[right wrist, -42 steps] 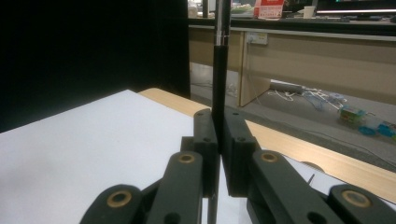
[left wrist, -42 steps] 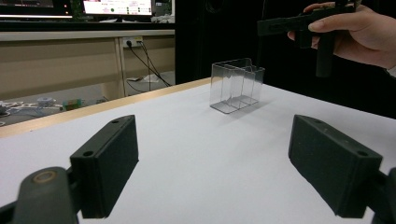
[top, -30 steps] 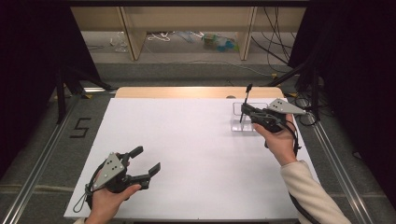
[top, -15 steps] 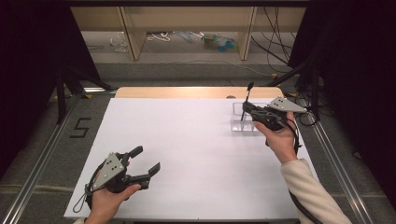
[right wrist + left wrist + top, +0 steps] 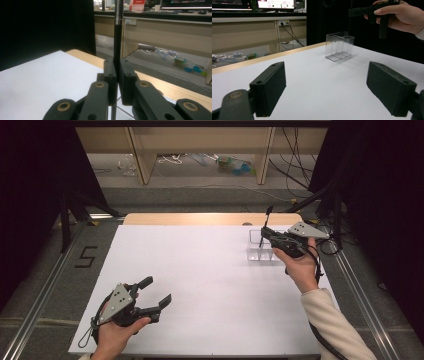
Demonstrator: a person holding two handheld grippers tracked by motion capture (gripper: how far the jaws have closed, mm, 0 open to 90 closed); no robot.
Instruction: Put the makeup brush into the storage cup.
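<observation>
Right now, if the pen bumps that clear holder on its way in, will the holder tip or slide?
Probably slide: the clear holder looks thin-walled, empty and light on the smooth white table. Tipping seems possible, since it stands tall on a narrow base. The pen, upright in the right tool, looks stiff.

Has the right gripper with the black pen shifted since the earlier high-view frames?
No. The right gripper, shut on the black pen, sits over the same spot of the clear organizer as before.
</observation>
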